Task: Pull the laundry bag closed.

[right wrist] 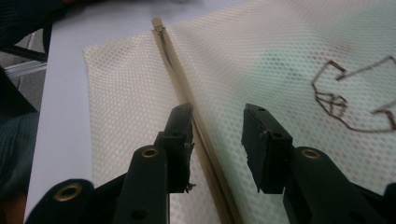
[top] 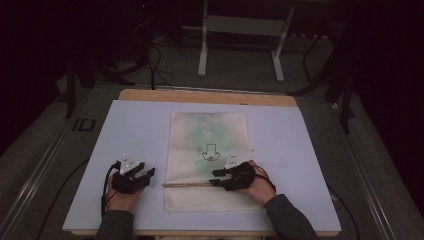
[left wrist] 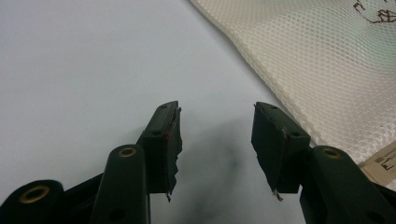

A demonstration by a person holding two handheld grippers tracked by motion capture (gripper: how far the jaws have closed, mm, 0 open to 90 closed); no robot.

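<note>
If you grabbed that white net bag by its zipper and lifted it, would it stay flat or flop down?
Probably flop: the mesh bag is thin woven netting that lies limp and slightly rippled on the table. It likely weighs little, since it looks nearly flat. The zipper is the firmest strip, so the right gripper, open astride it, might hold there best; the netting could slip.

Cream mesh laundry bag [top: 207,160] lies flat mid-table, long side running 12 to 6 o'clock, a green tint and dark arrow print showing. Its tan zipper [right wrist: 187,93] crosses near the 6 o'clock end, closed.
</note>
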